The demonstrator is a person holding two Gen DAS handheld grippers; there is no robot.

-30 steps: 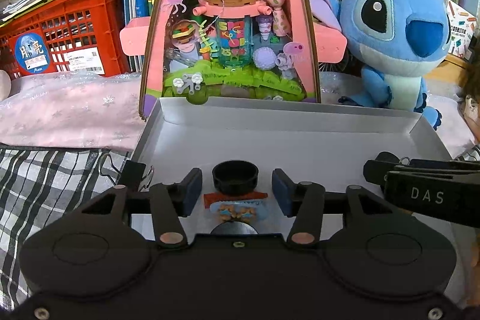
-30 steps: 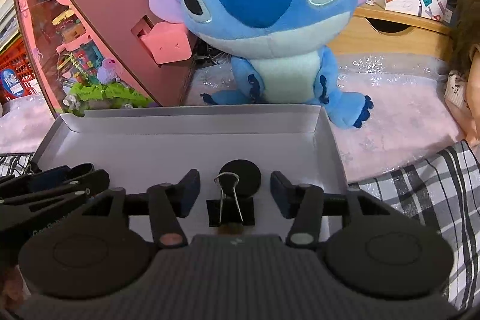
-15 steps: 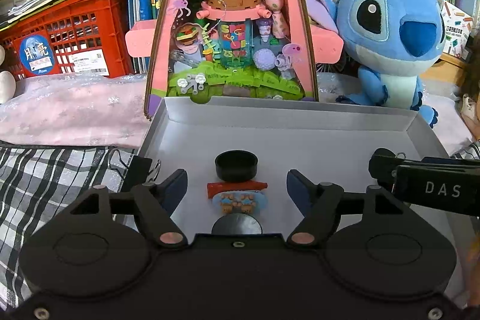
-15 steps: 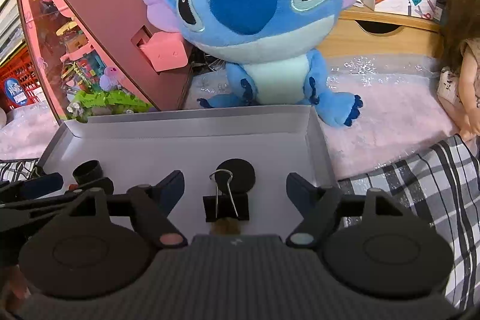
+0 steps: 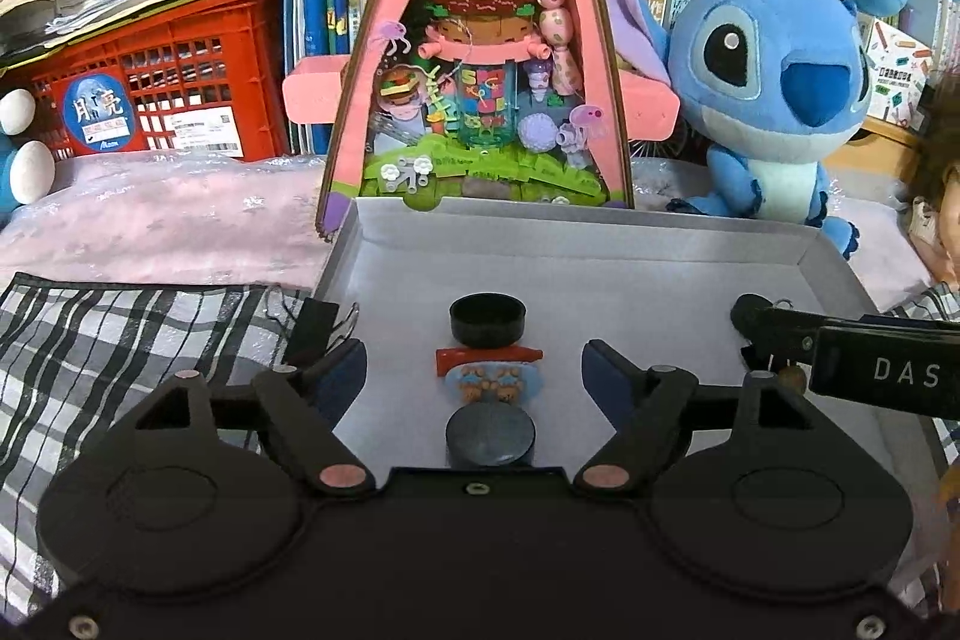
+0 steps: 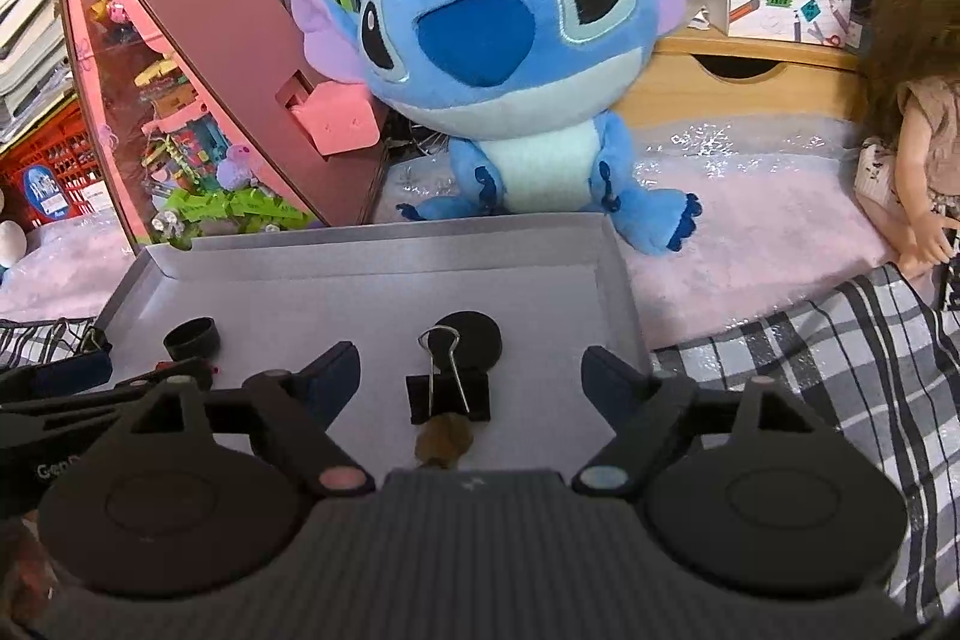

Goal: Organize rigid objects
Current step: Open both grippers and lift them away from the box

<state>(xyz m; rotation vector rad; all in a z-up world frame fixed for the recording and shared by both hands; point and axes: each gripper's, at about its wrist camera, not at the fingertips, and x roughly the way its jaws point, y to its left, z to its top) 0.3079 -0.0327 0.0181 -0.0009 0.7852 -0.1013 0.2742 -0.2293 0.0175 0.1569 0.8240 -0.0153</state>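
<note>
A shallow grey cardboard tray lies in front of both grippers. In the left wrist view a black cap, an orange piece, a small blue figure and a dark round disc lie in a row on its floor. My left gripper hangs over them with its jaws still opening, its pads touching none of them. In the right wrist view a black binder clip, a black disc and a brownish piece lie in the tray. My right gripper straddles the clip, jaws opening, pads clear of it.
A second binder clip lies on the checked cloth left of the tray. Behind the tray stand a pink triangular diorama, a blue plush toy, a red crate and books. A doll sits at the right.
Both grippers' jaws have spread wider and both have drawn back and up a little from the tray. The figure and the binder clip now lie free between the spread fingers.
</note>
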